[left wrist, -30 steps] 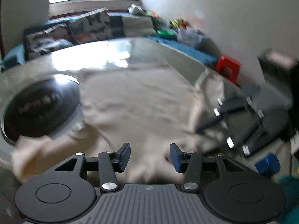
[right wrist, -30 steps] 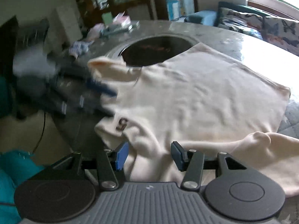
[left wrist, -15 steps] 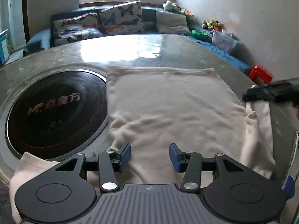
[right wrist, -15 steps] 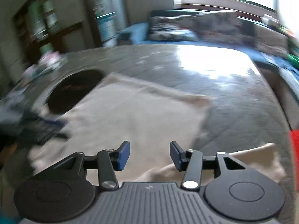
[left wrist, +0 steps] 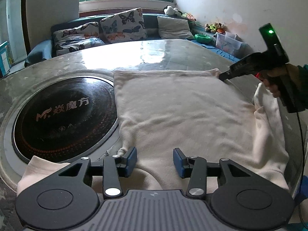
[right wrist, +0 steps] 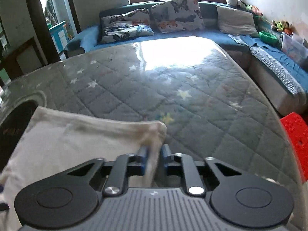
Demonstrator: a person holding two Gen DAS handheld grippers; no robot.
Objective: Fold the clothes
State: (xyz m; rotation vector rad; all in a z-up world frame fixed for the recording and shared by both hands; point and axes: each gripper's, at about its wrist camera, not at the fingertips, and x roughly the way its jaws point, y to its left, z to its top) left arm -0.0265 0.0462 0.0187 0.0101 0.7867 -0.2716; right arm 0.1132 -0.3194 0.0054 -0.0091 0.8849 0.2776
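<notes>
A cream sweatshirt (left wrist: pixel 182 111) lies spread flat on the grey quilted table, hem at the far side, one sleeve bunched at the right (left wrist: pixel 269 127). My left gripper (left wrist: pixel 155 160) is open, low over the near edge of the shirt. My right gripper (right wrist: pixel 153 158) is shut on the far right hem corner of the sweatshirt (right wrist: pixel 77 144); it also shows in the left wrist view (left wrist: pixel 224 76), pinching that corner.
A round black induction hob (left wrist: pixel 63 115) is set in the table left of the shirt. The quilted table top (right wrist: pixel 182 88) stretches beyond the hem. A sofa with butterfly cushions (left wrist: pixel 119 27) stands behind. A red stool (right wrist: pixel 296 134) stands at the right.
The right gripper has moved to the far right hem corner and shut on it. The left gripper has steadied over the near edge, still open.
</notes>
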